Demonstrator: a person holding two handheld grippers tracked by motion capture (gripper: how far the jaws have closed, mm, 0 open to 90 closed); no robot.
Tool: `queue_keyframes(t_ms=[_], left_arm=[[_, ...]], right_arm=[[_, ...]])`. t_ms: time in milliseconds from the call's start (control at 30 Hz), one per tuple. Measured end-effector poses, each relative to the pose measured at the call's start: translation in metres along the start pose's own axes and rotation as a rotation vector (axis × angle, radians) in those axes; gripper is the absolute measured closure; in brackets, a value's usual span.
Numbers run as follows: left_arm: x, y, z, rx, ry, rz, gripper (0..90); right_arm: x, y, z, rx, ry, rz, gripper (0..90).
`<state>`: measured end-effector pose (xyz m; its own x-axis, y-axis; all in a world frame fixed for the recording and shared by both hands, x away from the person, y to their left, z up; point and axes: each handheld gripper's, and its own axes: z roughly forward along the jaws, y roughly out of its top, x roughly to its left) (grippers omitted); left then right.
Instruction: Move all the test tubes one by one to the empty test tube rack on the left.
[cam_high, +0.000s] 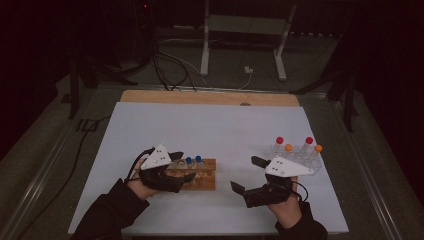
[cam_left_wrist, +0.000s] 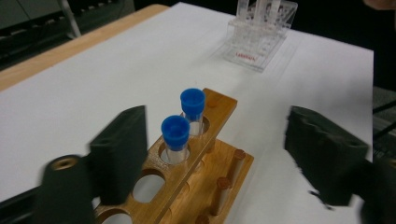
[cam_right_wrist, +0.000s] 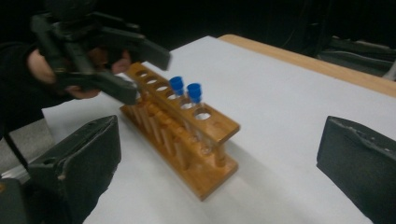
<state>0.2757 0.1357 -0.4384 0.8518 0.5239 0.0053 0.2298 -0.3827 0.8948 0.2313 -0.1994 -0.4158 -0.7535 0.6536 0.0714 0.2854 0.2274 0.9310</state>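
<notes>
Red printed word on front wall of clear plastic tube rack (cam_left_wrist: 254, 44), left gripper view: too blurred, letters not legible. No readable print on brown wooden tube rack (cam_left_wrist: 205, 163), blue-capped tubes (cam_left_wrist: 175, 137) or white table sheet (cam_left_wrist: 116, 79). No numbers, brands or signs readable elsewhere.

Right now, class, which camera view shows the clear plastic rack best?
The high view: the clear plastic rack sits whole, with red and orange capped tubes visible. The left gripper view shows it far off, top cropped. The right gripper view looks at the wooden rack instead.
</notes>
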Motion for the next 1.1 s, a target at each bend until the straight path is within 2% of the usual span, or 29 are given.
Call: queue_keyframes(t_ms=[67,100,200,267,367,467,567,767,867,933,1100], left_arm=[[0.0,0.0,-0.006,-0.025,-0.02,-0.011,13.8],[0.0,0.0,-0.008,-0.028,-0.02,-0.015,8.1],[0.001,-0.002,-0.016,-0.052,-0.063,-0.026,1.9],[0.001,-0.003,-0.021,-0.063,-0.069,-0.022,1.8],[0.001,-0.006,-0.028,-0.088,-0.076,-0.017,1.0],[0.003,-0.01,-0.034,-0.104,-0.087,-0.025,0.5],[0.004,-0.013,-0.039,-0.11,-0.073,-0.022,0.5],[0.005,-0.018,-0.046,-0.117,-0.062,-0.026,0.4],[0.006,-0.021,-0.048,-0.122,-0.059,-0.032,0.5],[0.007,-0.023,-0.05,-0.119,-0.059,-0.032,0.5],[0.006,-0.025,-0.051,-0.114,-0.056,-0.031,0.5]], right_arm=[[-0.005,0.001,-0.004,-0.009,-0.022,0.001,0.0],[-0.007,0.002,-0.006,-0.014,-0.033,0.001,0.0],[-0.016,0.003,-0.013,-0.028,-0.074,-0.004,0.0],[-0.025,0.003,-0.019,-0.037,-0.118,-0.004,0.0],[-0.036,0.001,-0.027,-0.049,-0.206,-0.028,0.0],[-0.049,-0.002,-0.036,-0.067,-0.272,-0.011,1.7],[-0.063,-0.008,-0.042,-0.071,-0.345,0.013,3.2],[-0.088,-0.023,-0.044,-0.016,-0.437,0.071,6.5],[-0.096,-0.029,-0.044,0.013,-0.462,0.089,13.5],[-0.101,-0.033,-0.043,0.028,-0.474,0.103,15.0],[-0.111,-0.042,-0.037,0.103,-0.502,0.139,22.2]])
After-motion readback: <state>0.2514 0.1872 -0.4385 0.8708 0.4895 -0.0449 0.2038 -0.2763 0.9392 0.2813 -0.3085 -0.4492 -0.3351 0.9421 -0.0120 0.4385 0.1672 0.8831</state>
